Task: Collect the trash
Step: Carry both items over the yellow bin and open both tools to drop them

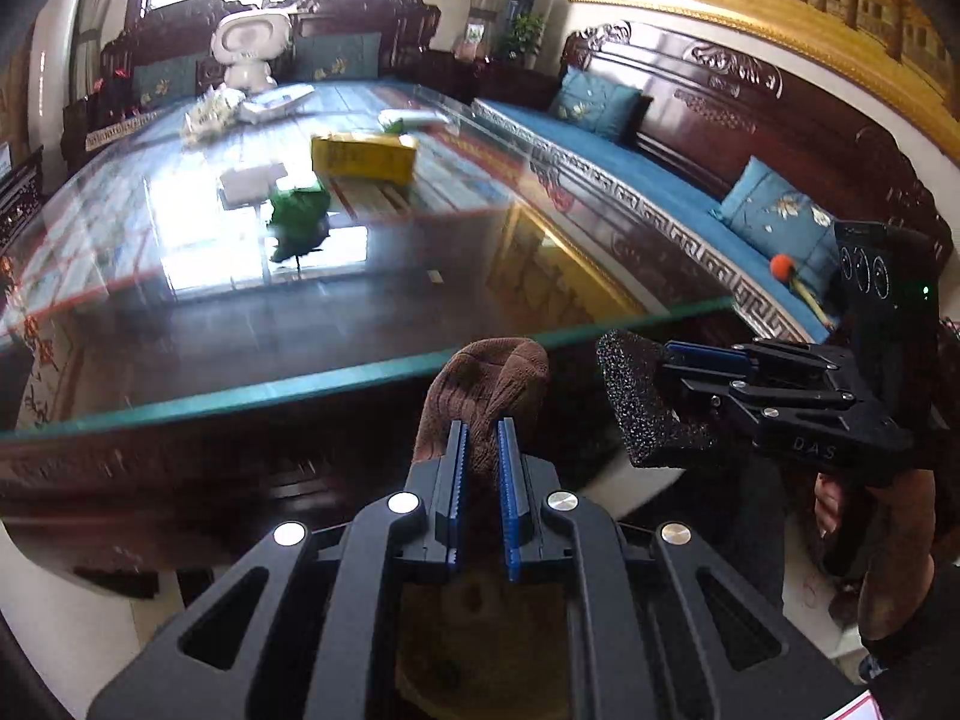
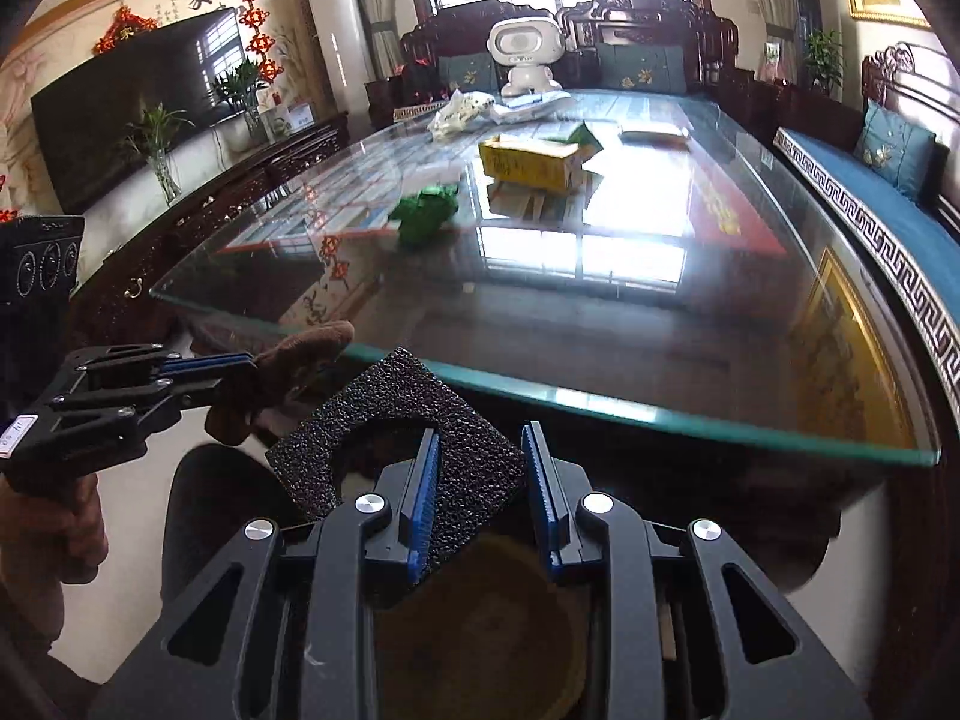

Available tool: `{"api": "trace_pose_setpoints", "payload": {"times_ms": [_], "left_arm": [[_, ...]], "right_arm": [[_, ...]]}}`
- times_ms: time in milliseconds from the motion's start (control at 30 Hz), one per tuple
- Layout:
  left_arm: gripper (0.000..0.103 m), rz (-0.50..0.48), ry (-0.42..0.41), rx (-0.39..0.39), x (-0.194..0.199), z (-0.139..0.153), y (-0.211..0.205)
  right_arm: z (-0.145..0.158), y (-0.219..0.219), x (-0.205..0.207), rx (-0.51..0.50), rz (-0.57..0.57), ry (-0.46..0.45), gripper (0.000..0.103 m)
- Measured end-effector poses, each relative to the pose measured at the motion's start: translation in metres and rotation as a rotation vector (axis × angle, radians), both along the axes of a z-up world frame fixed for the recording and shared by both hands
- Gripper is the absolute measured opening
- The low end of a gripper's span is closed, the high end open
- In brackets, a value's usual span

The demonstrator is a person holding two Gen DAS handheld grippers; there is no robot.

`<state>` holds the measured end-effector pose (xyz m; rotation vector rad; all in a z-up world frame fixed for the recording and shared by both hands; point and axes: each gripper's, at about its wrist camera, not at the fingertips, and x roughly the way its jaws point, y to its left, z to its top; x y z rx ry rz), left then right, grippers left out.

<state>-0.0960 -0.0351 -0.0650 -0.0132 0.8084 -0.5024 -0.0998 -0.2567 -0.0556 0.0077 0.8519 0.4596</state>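
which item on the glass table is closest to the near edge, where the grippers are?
The crumpled green wrapper. It lies nearer the near table edge than the yellow cardboard box behind it; the white crumpled bag sits at the far end.

Two grippers are showing: the left gripper (image 1: 482, 429) and the right gripper (image 2: 480, 435). One brown sock (image 1: 480, 387), one black foam piece (image 2: 396, 438), one yellow box (image 1: 363, 157), one green wrapper (image 1: 298, 219), one white robot toy (image 2: 525, 54) are showing too.

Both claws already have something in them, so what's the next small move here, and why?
Probably lower both over a bin and release. The left claw is shut on the brown cloth, the right claw holds the black foam piece, both short of the glass table; no bin is clearly visible.
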Motion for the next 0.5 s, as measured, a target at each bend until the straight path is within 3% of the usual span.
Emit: {"api": "trace_pose_setpoints", "payload": {"times_ms": [233, 367, 500], "left_arm": [[0.011, -0.065, 0.160, 0.043, -0.036, -0.061, -0.024], [0.011, -0.105, 0.268, 0.117, -0.047, -0.115, -0.038], [0.011, -0.107, 0.362, 0.134, -0.049, -0.160, -0.041]], "right_arm": [[-0.050, -0.014, -0.043, -0.032, -0.045, 0.096, 0.027], [-0.086, -0.017, -0.057, -0.037, -0.058, 0.178, 0.027], [-0.117, -0.018, -0.060, -0.031, -0.060, 0.249, 0.027]]}}
